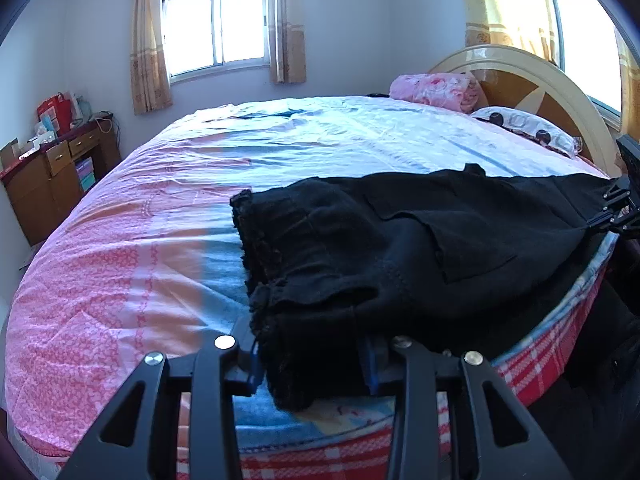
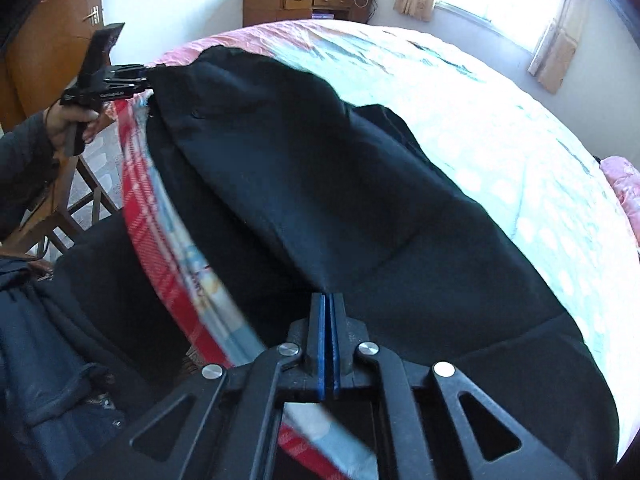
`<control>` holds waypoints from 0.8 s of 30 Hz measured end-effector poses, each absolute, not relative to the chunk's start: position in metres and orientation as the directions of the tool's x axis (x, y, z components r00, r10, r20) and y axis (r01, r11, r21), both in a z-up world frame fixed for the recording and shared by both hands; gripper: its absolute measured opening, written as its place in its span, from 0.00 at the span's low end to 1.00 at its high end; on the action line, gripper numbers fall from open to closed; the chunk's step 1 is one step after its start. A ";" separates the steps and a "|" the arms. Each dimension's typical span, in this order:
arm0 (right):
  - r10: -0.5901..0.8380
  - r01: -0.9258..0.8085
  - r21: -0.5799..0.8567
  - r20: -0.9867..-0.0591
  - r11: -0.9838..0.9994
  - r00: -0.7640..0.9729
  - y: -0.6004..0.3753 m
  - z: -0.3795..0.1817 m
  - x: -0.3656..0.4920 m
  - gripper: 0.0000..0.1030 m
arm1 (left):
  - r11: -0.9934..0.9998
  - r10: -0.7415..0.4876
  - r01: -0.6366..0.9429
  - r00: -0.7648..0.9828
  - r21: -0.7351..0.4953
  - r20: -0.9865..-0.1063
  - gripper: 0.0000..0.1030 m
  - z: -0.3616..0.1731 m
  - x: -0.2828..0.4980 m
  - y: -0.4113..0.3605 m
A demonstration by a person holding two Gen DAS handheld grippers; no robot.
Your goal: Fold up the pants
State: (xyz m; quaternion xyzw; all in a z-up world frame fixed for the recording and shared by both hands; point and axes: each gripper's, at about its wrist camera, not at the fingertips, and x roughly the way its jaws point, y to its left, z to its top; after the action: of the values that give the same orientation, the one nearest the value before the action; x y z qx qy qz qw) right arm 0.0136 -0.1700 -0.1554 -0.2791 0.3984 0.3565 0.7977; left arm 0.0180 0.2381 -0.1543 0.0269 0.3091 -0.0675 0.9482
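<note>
Black pants (image 1: pixel 400 248) lie stretched across the near edge of a bed (image 1: pixel 140 248) covered in a pink, blue and white sheet, with a red checked border running along the mattress side. In the left wrist view the left gripper (image 1: pixel 312 364) has a bunched, frilly end of the pants between its fingers (image 1: pixel 252 364), the dark cloth filling the gap between the blue pads and spilling over the bed's edge; the pads appear to press on it from both sides. In the right wrist view the right gripper (image 2: pixel 328 344) has its blue-lined fingers (image 2: pixel 319 344) drawn tightly together, and their tips meet the black cloth at a fold close to the edge of the bed, pinching it. The left gripper shows again at the far left of that view, held in a person's hand (image 2: pixel 66 124) and gripping the other end of the garment, so the pants span the stretch between the two tools. A pink folded quilt (image 1: pixel 436 90) and a patterned pillow (image 1: pixel 528 130) sit by the rounded headboard (image 1: pixel 532 80), well apart from the pants. A wooden cabinet (image 1: pixel 52 184) cluttered with boxes stands against the wall beyond the bed, beside a curtained window (image 1: pixel 216 24).
</note>
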 end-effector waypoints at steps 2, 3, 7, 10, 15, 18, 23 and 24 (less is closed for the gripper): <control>0.337 -0.795 -0.164 -0.842 0.584 0.421 -0.172 -0.162 0.009 0.02 | 0.988 -0.120 0.153 0.797 0.005 -0.592 0.38 -0.157 0.013 0.238; 0.331 -0.798 -0.156 -0.851 0.583 0.408 -0.172 -0.168 0.010 0.02 | 0.988 -0.122 0.155 0.794 0.003 -0.595 0.38 -0.159 0.011 0.238; 0.312 -0.807 -0.151 -0.869 0.570 0.383 -0.173 -0.181 0.010 0.02 | 0.988 -0.128 0.155 0.788 -0.007 -0.602 0.37 -0.165 0.005 0.241; 0.311 -0.807 -0.138 -0.875 0.574 0.370 -0.174 -0.187 0.013 0.02 | 0.988 -0.129 0.157 0.781 -0.009 -0.611 0.37 -0.170 0.007 0.241; 0.311 -0.802 -0.114 -0.882 0.587 0.353 -0.174 -0.190 0.021 0.02 | 0.994 -0.060 0.105 0.782 0.036 -0.621 0.67 -0.177 0.014 0.242; 0.307 -0.801 -0.104 -0.889 0.589 0.340 -0.172 -0.196 0.026 0.03 | 0.996 0.001 0.057 0.785 0.074 -0.619 0.84 -0.176 0.014 0.248; 0.333 -0.808 -0.078 -0.885 0.583 0.325 -0.181 -0.182 0.027 0.13 | 0.993 0.056 0.024 0.774 0.117 -0.631 0.88 -0.174 0.009 0.264; 0.346 -0.812 -0.062 -0.884 0.581 0.316 -0.186 -0.177 0.027 0.25 | 0.993 0.060 0.018 0.770 0.116 -0.635 0.92 -0.175 0.007 0.267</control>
State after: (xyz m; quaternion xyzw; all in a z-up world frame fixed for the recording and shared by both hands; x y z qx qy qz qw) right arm 0.0268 -0.1858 -0.1769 -0.2601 0.4475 0.3768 0.7682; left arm 0.0068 0.2673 -0.1748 0.0578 0.3388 0.0113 0.9390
